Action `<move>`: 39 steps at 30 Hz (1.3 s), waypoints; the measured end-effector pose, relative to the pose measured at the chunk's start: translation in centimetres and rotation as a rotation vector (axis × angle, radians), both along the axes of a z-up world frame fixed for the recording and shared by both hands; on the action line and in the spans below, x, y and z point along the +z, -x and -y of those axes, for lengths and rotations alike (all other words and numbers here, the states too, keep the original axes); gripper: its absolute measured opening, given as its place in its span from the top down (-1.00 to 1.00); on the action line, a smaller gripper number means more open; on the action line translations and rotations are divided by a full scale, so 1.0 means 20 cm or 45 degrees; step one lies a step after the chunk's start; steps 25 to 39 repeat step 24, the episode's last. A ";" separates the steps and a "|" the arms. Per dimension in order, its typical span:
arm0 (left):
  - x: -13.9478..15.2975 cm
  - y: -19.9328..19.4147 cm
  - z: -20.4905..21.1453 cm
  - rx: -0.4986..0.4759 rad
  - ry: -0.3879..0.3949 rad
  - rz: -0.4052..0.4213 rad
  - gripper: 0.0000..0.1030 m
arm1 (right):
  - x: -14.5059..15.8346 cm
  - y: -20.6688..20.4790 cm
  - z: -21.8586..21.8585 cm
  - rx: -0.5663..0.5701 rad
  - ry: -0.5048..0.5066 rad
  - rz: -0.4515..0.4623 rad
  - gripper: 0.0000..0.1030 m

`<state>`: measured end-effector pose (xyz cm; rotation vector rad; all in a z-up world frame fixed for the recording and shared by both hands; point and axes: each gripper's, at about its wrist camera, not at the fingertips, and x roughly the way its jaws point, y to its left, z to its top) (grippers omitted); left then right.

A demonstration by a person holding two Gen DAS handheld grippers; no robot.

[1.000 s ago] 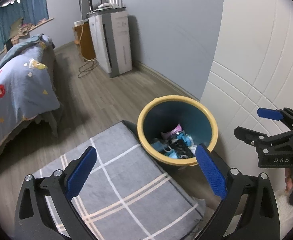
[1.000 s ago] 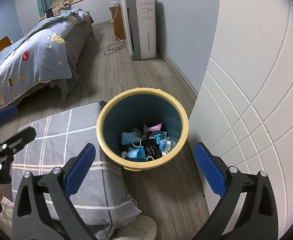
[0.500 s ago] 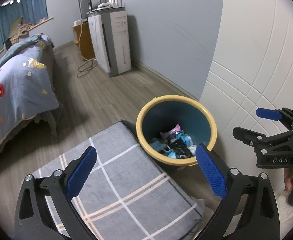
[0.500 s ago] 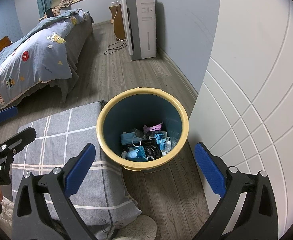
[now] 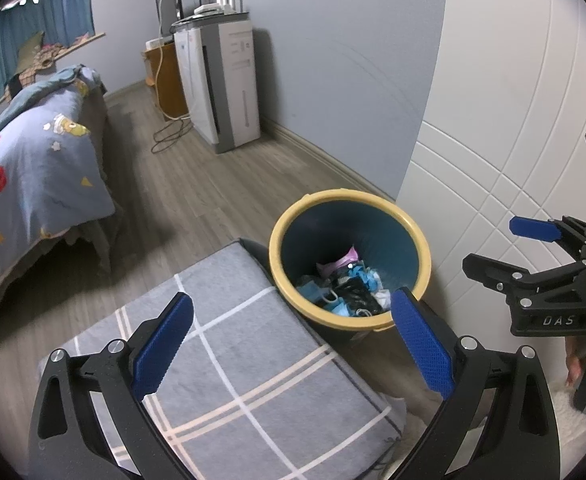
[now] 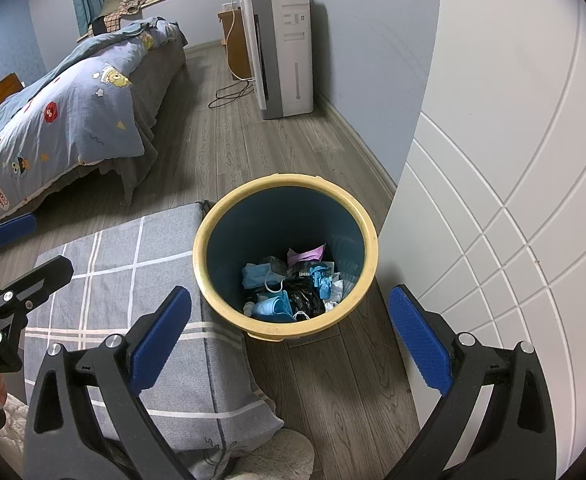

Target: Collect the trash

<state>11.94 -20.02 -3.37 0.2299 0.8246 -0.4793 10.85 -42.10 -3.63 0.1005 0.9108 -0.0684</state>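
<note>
Bedroom floor (image 6: 285,152): the bin (image 6: 285,322) already holds trash (image 6: 289,288). Both tools, left (image 5: 289,340) and right (image 6: 289,340), hang agape and empty; next likely means finding more litter.

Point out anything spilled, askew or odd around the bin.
Nothing stands out. The yellow-rimmed bin stands upright on the floor beside the grey plaid cushion, with its trash inside. No litter shows on the visible floor.

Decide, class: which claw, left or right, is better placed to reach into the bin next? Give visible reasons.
Probably the right claw: the bin sits centred between its open fingers, trash directly ahead. The left claw, also open and empty, sits over the grey cushion, bin off-centre.
</note>
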 end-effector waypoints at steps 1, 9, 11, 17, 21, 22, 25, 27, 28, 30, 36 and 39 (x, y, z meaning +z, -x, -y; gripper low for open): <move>0.00 0.00 0.00 0.000 0.000 0.001 -0.90 | 0.00 0.00 0.00 0.000 -0.001 0.000 -0.89; 0.00 0.01 0.00 -0.041 0.007 0.023 -0.90 | -0.01 0.00 -0.01 0.000 -0.002 -0.005 -0.89; 0.00 0.02 -0.01 -0.041 0.002 0.025 -0.90 | -0.01 0.00 0.00 0.000 -0.002 -0.005 -0.89; 0.00 0.01 -0.01 -0.039 -0.005 0.011 -0.90 | -0.01 0.00 -0.01 -0.002 -0.004 -0.008 -0.89; 0.00 0.00 -0.03 -0.030 -0.013 0.003 -0.90 | -0.02 0.00 -0.01 -0.007 0.001 -0.007 -0.89; 0.00 0.00 -0.03 -0.028 -0.011 0.000 -0.90 | -0.02 0.00 -0.01 -0.011 0.003 -0.008 -0.89; 0.00 -0.01 -0.04 -0.024 -0.006 -0.009 -0.90 | -0.04 0.00 -0.01 -0.027 0.008 -0.017 -0.89; 0.00 -0.01 -0.04 -0.024 -0.006 -0.009 -0.90 | -0.04 0.00 -0.01 -0.027 0.008 -0.017 -0.89; 0.00 -0.01 -0.04 -0.024 -0.006 -0.009 -0.90 | -0.04 0.00 -0.01 -0.027 0.008 -0.017 -0.89; 0.00 -0.01 -0.04 -0.024 -0.006 -0.009 -0.90 | -0.04 0.00 -0.01 -0.027 0.008 -0.017 -0.89; 0.00 -0.01 -0.04 -0.024 -0.006 -0.009 -0.90 | -0.04 0.00 -0.01 -0.027 0.008 -0.017 -0.89; 0.00 -0.01 -0.04 -0.024 -0.006 -0.009 -0.90 | -0.04 0.00 -0.01 -0.027 0.008 -0.017 -0.89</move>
